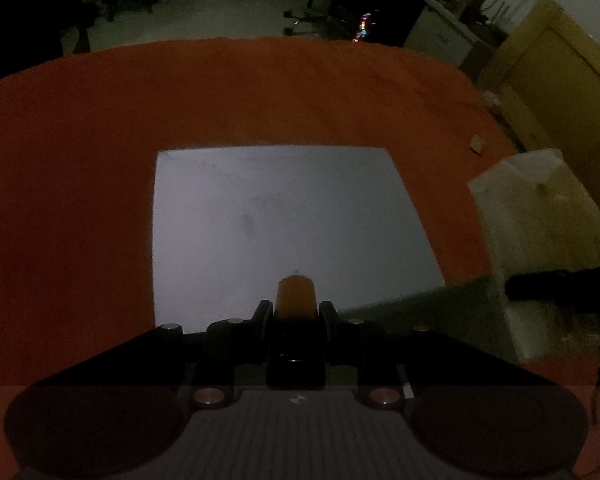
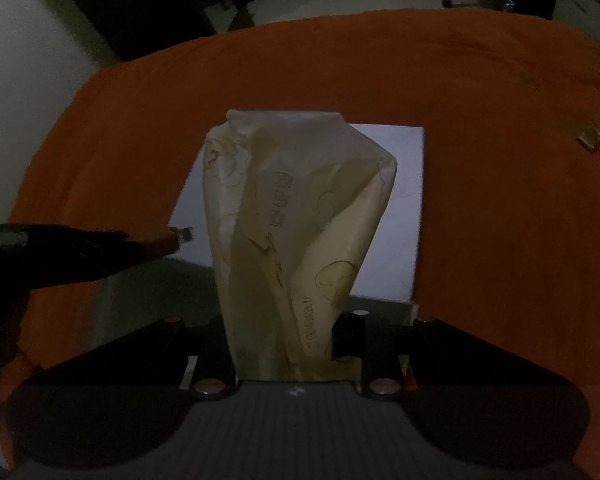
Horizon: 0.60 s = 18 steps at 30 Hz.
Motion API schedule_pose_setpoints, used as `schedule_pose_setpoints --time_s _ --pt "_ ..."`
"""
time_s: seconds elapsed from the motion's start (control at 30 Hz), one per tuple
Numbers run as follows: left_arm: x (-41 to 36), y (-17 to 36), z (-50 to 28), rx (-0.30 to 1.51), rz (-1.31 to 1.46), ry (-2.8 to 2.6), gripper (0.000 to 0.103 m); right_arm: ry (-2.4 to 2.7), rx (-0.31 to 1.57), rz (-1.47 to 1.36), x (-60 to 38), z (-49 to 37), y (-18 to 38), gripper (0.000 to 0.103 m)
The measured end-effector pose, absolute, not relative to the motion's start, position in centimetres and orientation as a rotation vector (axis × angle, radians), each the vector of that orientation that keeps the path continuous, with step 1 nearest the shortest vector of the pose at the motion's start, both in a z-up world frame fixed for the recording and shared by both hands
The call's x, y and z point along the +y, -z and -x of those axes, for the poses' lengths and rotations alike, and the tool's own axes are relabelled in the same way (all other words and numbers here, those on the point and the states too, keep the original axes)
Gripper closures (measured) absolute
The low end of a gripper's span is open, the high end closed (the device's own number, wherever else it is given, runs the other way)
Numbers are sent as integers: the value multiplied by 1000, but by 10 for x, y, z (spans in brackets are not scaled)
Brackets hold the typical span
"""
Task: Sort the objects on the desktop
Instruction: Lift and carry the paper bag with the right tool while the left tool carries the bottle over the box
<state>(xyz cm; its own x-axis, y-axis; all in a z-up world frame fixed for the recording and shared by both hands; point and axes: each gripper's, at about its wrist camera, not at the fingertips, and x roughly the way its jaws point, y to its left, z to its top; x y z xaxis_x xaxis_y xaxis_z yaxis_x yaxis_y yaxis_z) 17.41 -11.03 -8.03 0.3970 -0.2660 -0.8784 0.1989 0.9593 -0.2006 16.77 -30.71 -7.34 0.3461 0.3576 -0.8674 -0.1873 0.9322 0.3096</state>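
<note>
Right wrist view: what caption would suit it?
Right claw grips a crumpled pale-yellow printed plastic packet above a white sheet on orange cloth.

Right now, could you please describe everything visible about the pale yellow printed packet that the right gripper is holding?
The pale yellow soft plastic packet looks like thin, crinkled film printed with outlined cartoon shapes and small lettering. It stands roughly upright, twisted and creased, its lower end pinched in the right gripper, which is shut on it. Its flat top end is free. It is held above the white square sheet lying on the orange tablecloth; nothing else visibly touches it.
</note>
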Motion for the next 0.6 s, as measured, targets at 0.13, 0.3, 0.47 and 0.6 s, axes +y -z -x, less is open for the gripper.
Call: schedule_pose_setpoints --time_s 0.13,0.3,0.47,0.6 --pt "-114 76 -154 1128 49 324 82 -376 1169 -145 -307 -141 67 75" --pt "-122 73 -139 1133 52 358 82 -390 1188 -130 -310 -119 62 75" --pt "-122 73 -122 1155 51 375 82 -405 1225 -111 -299 -111 73 75" --pt "-121 77 -112 1176 50 378 82 -418 1262 -105 -297 -98 83 75"
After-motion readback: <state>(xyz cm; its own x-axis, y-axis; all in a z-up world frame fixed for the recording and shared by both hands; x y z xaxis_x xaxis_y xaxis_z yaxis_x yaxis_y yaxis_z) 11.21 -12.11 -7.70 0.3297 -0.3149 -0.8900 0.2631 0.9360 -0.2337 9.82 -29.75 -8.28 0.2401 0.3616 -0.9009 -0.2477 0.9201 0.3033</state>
